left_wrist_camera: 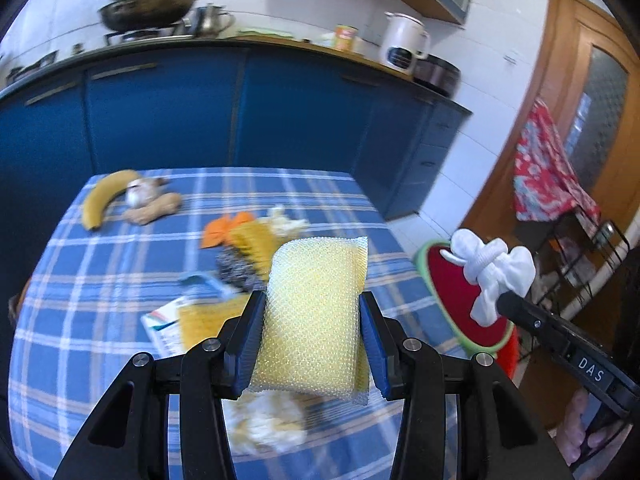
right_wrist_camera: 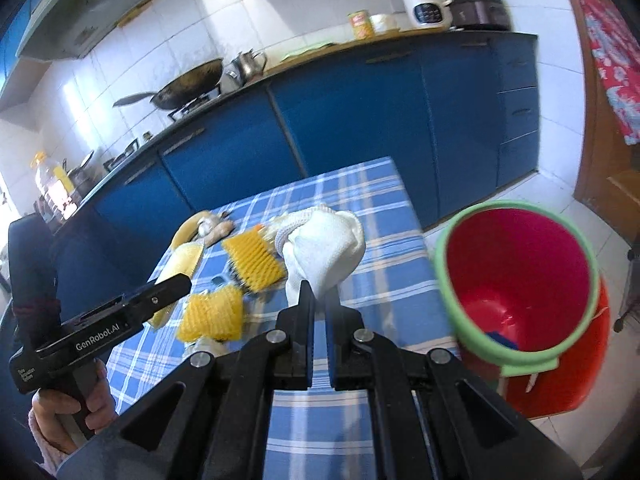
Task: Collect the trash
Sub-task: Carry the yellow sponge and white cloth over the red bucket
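Observation:
My left gripper is shut on a yellow sponge and holds it above the blue checked tablecloth. My right gripper is shut on a white cloth wad, lifted over the table's right part; it also shows in the left wrist view. A red bin with a green rim stands just right of the table, tilted toward me. More litter lies on the table: yellow mesh pieces, an orange scrap, a crumpled tissue and a paper packet.
A banana and ginger lie at the table's far left. Blue kitchen cabinets stand behind, with a wok and a white kettle on the counter. A wooden door is at right.

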`<state>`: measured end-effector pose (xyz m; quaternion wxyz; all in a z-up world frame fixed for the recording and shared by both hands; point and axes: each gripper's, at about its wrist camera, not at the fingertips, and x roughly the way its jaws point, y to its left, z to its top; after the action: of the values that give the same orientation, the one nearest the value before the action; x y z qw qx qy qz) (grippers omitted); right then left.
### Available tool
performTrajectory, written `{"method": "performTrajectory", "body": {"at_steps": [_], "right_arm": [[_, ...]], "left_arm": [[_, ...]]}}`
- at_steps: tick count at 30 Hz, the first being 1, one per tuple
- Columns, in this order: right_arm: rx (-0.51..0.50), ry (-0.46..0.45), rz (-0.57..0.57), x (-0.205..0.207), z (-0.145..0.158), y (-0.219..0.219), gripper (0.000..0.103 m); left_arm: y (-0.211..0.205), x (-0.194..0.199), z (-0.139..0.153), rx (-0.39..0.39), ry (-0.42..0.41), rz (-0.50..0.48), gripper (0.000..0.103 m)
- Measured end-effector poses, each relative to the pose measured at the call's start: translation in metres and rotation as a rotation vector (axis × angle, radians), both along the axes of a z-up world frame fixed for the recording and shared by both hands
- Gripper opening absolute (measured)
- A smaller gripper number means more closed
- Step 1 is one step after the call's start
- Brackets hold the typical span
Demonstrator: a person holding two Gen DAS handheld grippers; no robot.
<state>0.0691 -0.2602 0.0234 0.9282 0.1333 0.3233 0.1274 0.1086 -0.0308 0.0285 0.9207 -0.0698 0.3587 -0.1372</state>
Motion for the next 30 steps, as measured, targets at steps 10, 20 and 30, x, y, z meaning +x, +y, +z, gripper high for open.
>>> {"method": "performTrajectory", "body": {"at_steps": [10,20,30], "right_arm": [[0.015,0.005,-0.148,-0.009,-0.004,-0.072,0.007],[0.035,0.077,-0.266,-0.004,-0.036,-0.13,0.007],[0.034,0.146,-0.315,0.016,-0.071,-0.16,0.008]], "left_arm": [[-0.087,0.016,0.005,0.048,-0.006,-0.159,0.048],[-0.151,0.037,-0.012,0.088,0.029,-0.265,0.048],[-0.19,0.06,-0.037,0.116,0.084,-0.318,0.048]]}}
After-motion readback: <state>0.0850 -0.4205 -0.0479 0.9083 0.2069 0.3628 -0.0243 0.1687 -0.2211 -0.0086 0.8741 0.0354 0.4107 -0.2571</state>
